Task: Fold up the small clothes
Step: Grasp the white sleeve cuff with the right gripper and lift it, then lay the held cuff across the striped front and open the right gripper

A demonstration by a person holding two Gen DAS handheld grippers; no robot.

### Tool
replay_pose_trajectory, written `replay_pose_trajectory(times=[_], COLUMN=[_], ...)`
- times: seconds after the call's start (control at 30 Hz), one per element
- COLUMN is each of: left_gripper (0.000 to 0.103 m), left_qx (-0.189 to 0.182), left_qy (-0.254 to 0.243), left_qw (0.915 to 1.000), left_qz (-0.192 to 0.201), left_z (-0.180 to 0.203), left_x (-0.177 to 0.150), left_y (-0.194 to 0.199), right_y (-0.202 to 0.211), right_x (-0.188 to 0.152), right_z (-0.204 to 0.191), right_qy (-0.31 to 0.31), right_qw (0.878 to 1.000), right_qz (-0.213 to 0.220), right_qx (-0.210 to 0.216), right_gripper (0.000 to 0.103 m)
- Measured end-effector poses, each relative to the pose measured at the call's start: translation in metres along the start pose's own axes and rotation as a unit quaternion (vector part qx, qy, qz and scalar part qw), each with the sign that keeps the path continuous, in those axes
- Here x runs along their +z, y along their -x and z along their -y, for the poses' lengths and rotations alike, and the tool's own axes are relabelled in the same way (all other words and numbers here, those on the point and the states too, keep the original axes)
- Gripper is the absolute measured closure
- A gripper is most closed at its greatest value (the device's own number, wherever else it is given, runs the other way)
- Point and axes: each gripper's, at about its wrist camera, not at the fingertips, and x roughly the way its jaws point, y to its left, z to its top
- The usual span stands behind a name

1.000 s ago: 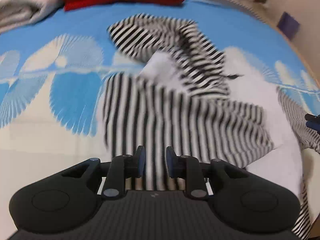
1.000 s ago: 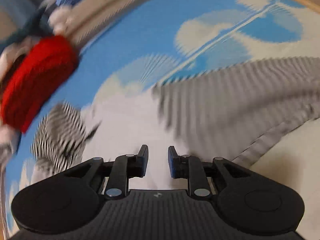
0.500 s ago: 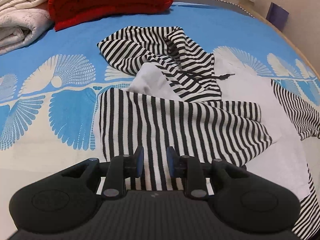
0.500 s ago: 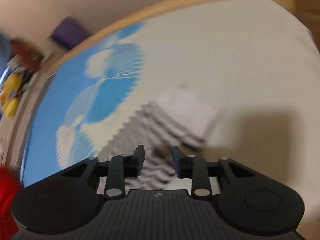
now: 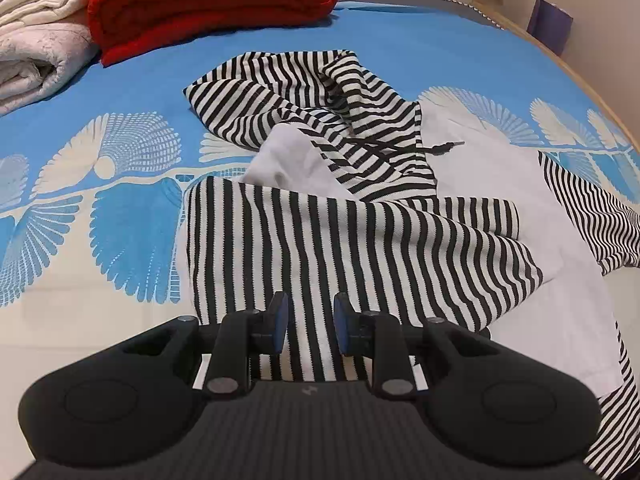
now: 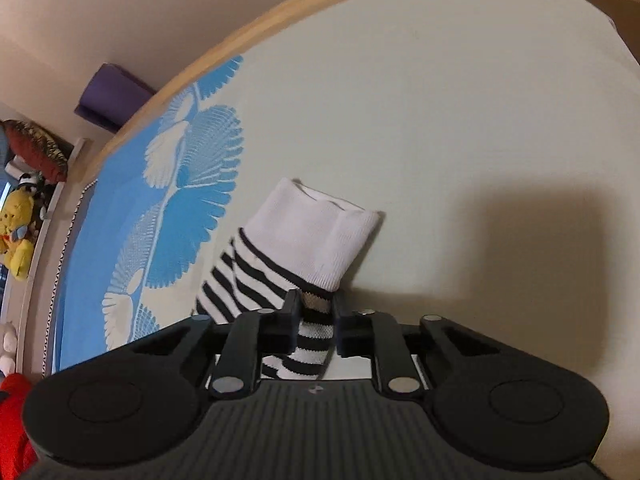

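Note:
A black-and-white striped hoodie [image 5: 340,216] with a white body lies spread on the blue and cream bedspread [image 5: 120,220] in the left wrist view. One striped sleeve is folded across the middle. My left gripper [image 5: 307,326] is open just above that folded sleeve, holding nothing. In the right wrist view the other sleeve's end [image 6: 276,280], striped with a white cuff [image 6: 320,236], lies on the cream cloth. My right gripper [image 6: 315,322] straddles the sleeve just behind the cuff, its jaws a narrow gap apart with the cloth between them.
A folded red blanket [image 5: 208,4] and white towels [image 5: 36,40] lie at the bed's far left. A wooden bed edge [image 6: 248,40] curves along the right side, with a purple box [image 6: 112,96] and stuffed toys [image 6: 18,216] beyond it.
My right gripper has swung from the hoodie body out to the sleeve's cuffed end and come down over it. My left gripper has stayed nearly still above the folded sleeve.

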Motion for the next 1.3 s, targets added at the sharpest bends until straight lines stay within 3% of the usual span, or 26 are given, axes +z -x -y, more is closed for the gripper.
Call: replay_pose_trajectory(times=[0.2,0.33,0.47,0.57,0.67,0.73,0.77,0.8,0.83,0.9,0.97,1.03,1.1,1.17,1.23,1.3], left_gripper=[0.076,0.076,0.076,0.076,0.076,0.076,0.076,0.076,0.076,0.076,0.076,0.076,0.076,0.076,0.076,0.076], left_qx=[0.003,0.012,0.024,0.031,0.038,0.042,0.044,0.046,0.046,0.041,0.033,0.02,0.0,-0.018,-0.027,-0.033], left_qy=[0.009,0.022,0.046,0.065,0.086,0.102,0.112,0.121,0.129,0.141,0.15,0.161,0.177,0.186,0.183,0.176], left_qw=[1.0,0.9997,0.9986,0.9973,0.9954,0.9937,0.9926,0.9915,0.9904,0.989,0.9882,0.9867,0.9842,0.9823,0.9825,0.9836], left_qz=[0.004,0.004,0.008,0.012,0.016,0.018,0.019,0.018,0.017,0.012,0.006,0.001,-0.004,-0.011,-0.016,-0.023], left_z=[-0.009,-0.018,-0.032,-0.045,-0.059,-0.069,-0.074,-0.079,-0.083,-0.09,-0.093,-0.096,-0.097,-0.093,-0.085,-0.075], left_x=[0.001,0.001,0.002,0.001,0.001,0.002,0.002,0.002,0.002,0.003,0.003,0.002,0.001,0.0,-0.001,-0.001], left_y=[0.004,0.007,0.011,0.015,0.02,0.023,0.024,0.024,0.024,0.023,0.02,0.017,0.014,0.009,0.003,-0.005], right_y=[0.034,0.066,0.107,0.139,0.17,0.185,0.188,0.187,0.184,0.181,0.182,0.181,0.173,0.161,0.141,0.113], right_x=[-0.012,-0.039,-0.101,-0.167,-0.247,-0.308,-0.338,-0.369,-0.393,-0.426,-0.436,-0.428,-0.414,-0.395,-0.369,-0.339], right_z=[-0.042,-0.091,-0.157,-0.198,-0.229,-0.241,-0.244,-0.244,-0.24,-0.231,-0.226,-0.225,-0.228,-0.226,-0.22,-0.208], right_qy=[0.077,0.123,0.233,0.322,0.411,0.477,0.505,0.527,0.539,0.564,0.586,0.596,0.594,0.58,0.551,0.508], right_qw=[0.994,0.985,0.954,0.91,0.847,0.787,0.754,0.718,0.69,0.655,0.637,0.643,0.672,0.711,0.766,0.823], right_qz=[0.076,0.096,0.091,0.064,0.013,-0.053,-0.107,-0.181,-0.241,-0.311,-0.327,-0.31,-0.281,-0.256,-0.225,-0.2], right_qx=[0.019,0.072,0.167,0.251,0.337,0.389,0.406,0.418,0.419,0.394,0.379,0.369,0.342,0.304,0.244,0.158], right_gripper=[0.094,0.094,0.094,0.094,0.094,0.092,0.088,0.088,0.087,0.086,0.085,0.077,0.067,0.065,0.065,0.066])
